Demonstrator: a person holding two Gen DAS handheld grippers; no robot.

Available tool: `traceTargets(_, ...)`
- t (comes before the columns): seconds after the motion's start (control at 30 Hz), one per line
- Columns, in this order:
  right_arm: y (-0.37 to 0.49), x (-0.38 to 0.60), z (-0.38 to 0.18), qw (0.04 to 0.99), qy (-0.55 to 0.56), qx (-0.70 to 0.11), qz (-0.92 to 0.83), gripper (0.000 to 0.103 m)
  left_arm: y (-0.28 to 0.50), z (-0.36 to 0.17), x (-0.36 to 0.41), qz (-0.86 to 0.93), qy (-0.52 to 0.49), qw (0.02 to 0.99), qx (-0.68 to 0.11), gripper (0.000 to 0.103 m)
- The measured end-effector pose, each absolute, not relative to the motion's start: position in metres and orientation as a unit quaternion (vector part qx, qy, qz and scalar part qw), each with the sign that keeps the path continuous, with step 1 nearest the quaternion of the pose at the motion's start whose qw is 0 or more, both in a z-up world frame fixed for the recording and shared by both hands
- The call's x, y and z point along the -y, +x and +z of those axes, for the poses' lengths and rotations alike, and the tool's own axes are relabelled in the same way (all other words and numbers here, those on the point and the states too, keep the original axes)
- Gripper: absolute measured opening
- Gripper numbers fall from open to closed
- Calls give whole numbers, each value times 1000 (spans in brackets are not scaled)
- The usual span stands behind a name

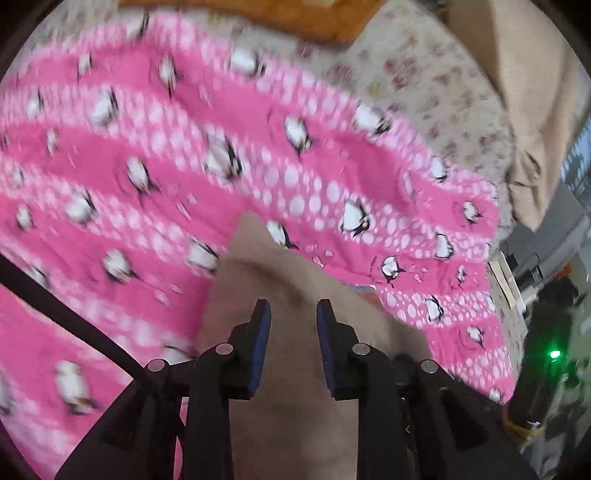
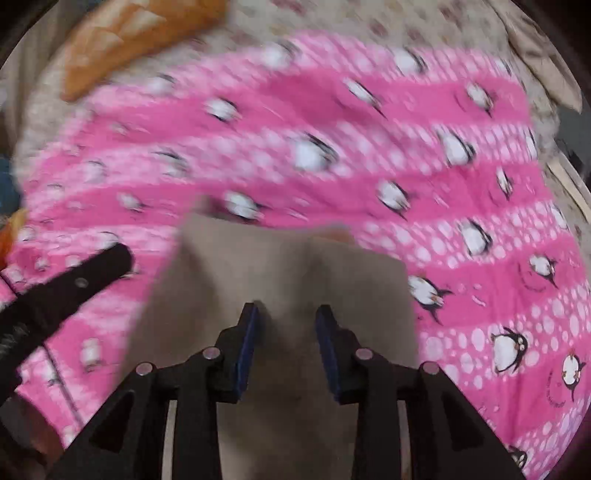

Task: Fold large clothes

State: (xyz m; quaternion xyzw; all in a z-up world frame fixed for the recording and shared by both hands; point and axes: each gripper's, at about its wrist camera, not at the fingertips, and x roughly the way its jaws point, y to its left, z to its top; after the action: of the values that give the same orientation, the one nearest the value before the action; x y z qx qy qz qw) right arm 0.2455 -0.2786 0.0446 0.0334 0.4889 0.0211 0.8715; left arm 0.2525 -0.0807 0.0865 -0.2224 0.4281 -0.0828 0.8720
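Observation:
A beige garment (image 1: 291, 332) hangs down between the fingers of my left gripper (image 1: 293, 314), whose jaws stand slightly apart around the cloth. The same beige garment (image 2: 288, 280) drapes in front of my right gripper (image 2: 286, 317), its jaws also a little apart with cloth between them. Whether either one pinches the cloth I cannot tell. Both grippers hover above a pink penguin-print blanket (image 1: 184, 166), which also shows in the right wrist view (image 2: 369, 147), spread over a bed. The left gripper's black arm (image 2: 62, 291) shows at the left of the right wrist view.
A floral bedsheet (image 1: 424, 85) lies under the blanket. An orange pillow (image 2: 129, 33) sits at the bed's far side, also seen in the left wrist view (image 1: 277, 18). A beige curtain (image 1: 535, 110) hangs at the right, with room clutter and a green light (image 1: 553, 354) beyond.

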Motion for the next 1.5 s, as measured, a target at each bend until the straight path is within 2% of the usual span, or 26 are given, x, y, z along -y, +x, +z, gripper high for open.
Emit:
traceTargets(0.13,260,308,18,860,74,-505,15,33,273,49,98,-64,-220,862,-451,7)
traceTargets(0.33,265,317,-11,859,88,-502,46,41,263,20,104,-82,-203,876,-430,9)
traceTargets(0.53,271,316,-12,864,85,-494,49,42,291,33,108,-58,-205,849,-483,10)
traceTargets(0.6,269,317,-10,865,87,-492,50,42,311,41,118,-59,-171,853,-490,11)
traceTargets(0.7,266,316,-10,867,87,-488,50,43,341,32,140,-48,-60,868,-491,13)
traceTargets(0.77,263,318,-7,868,88,-486,57,48,344,18,137,-51,-61,864,-497,13)
traceTargets(0.83,262,315,-5,867,86,-486,69,56,333,21,129,-61,-84,874,-475,13)
traceTargets(0.9,262,314,-3,866,87,-487,76,61,323,31,116,-68,-105,874,-470,13)
traceTargets(1.07,240,331,40,874,129,-461,80,61,279,61,76,-81,-142,871,-463,14)
traceTargets(1.13,226,328,50,885,91,-449,79,61,251,60,65,-86,-139,869,-468,19)
traceTargets(1.2,220,317,29,871,23,-483,84,61,235,41,72,-77,-89,865,-488,25)
traceTargets(1.23,220,315,12,857,11,-506,94,61,231,30,80,-71,-50,863,-498,30)
traceTargets(1.3,214,321,1,859,24,-502,95,62,223,31,82,-74,-30,866,-493,31)
traceTargets(1.37,207,335,22,863,44,-497,82,62,213,46,68,-84,-59,865,-491,31)
traceTargets(1.43,193,355,51,883,57,-458,83,62,200,57,52,-93,-85,865,-485,31)
traceTargets(1.5,174,385,81,910,81,-400,76,76,184,60,38,-99,-100,869,-474,37)
